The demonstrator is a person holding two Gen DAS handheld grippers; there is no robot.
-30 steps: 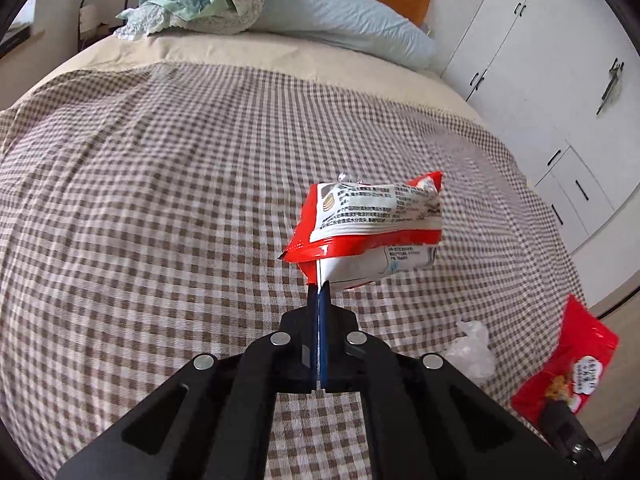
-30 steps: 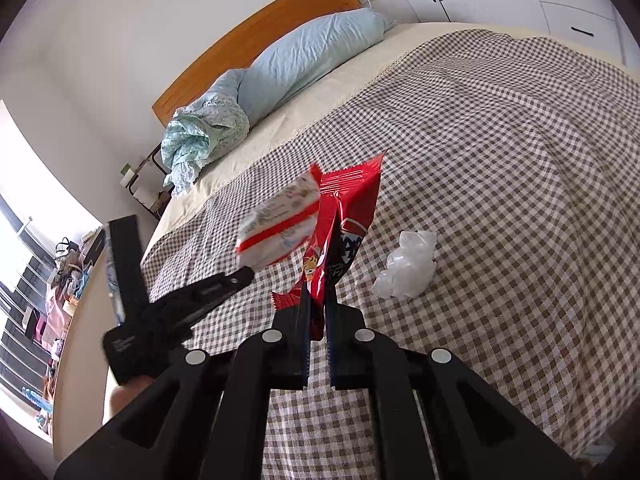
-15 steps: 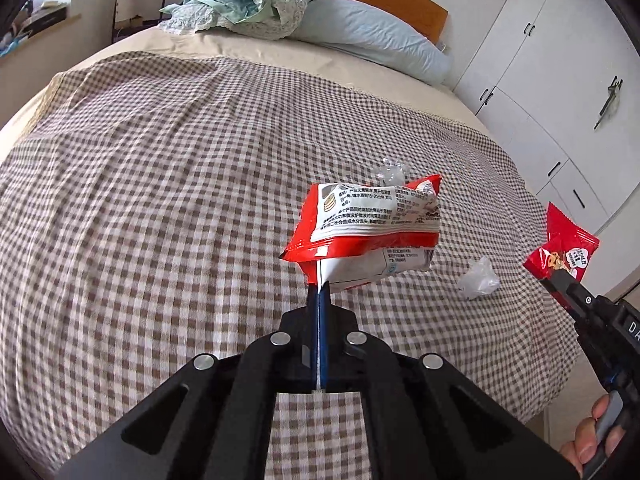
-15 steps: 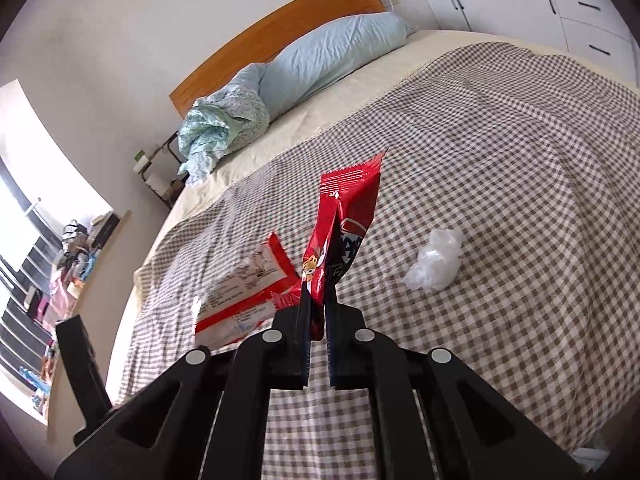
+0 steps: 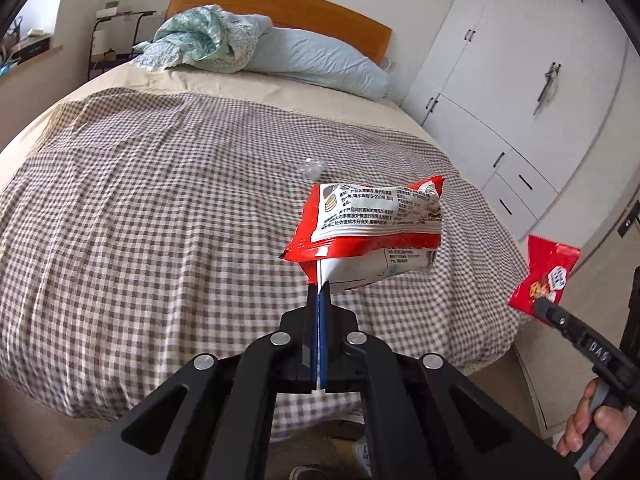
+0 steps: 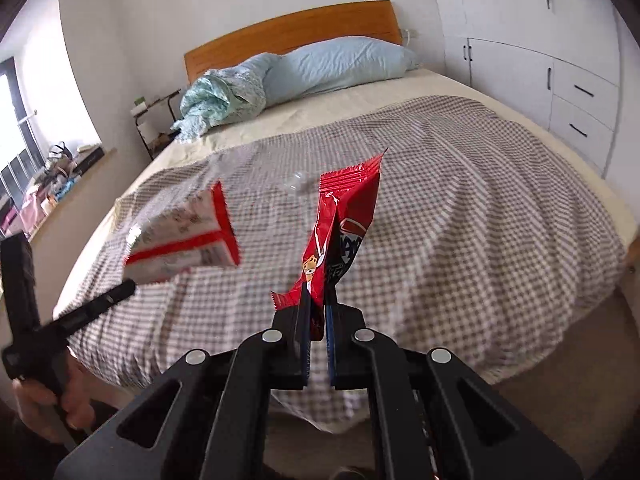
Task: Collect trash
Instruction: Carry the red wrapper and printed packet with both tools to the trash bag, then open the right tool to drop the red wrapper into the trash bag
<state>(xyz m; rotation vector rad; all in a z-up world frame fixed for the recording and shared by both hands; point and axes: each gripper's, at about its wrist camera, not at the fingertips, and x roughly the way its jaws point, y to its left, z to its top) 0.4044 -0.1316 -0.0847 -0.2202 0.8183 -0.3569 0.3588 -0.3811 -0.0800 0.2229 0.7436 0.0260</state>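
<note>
Both grippers are loaded — left gripper (image 5: 319, 292) fingers clamped on the red-and-white wrapper (image 5: 368, 232), right gripper (image 6: 317, 304) fingers pinching the red packet (image 6: 344, 232) — while one clear plastic scrap (image 5: 311, 168) waits on the bed (image 5: 160, 208).

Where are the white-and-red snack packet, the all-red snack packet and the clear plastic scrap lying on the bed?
white-and-red snack packet (image 5: 376, 216): left wrist view, printed white panel.
red snack packet (image 6: 344, 216): right wrist view, upper red face.
clear plastic scrap (image 5: 311, 168): left wrist view, its crumpled middle.
</note>
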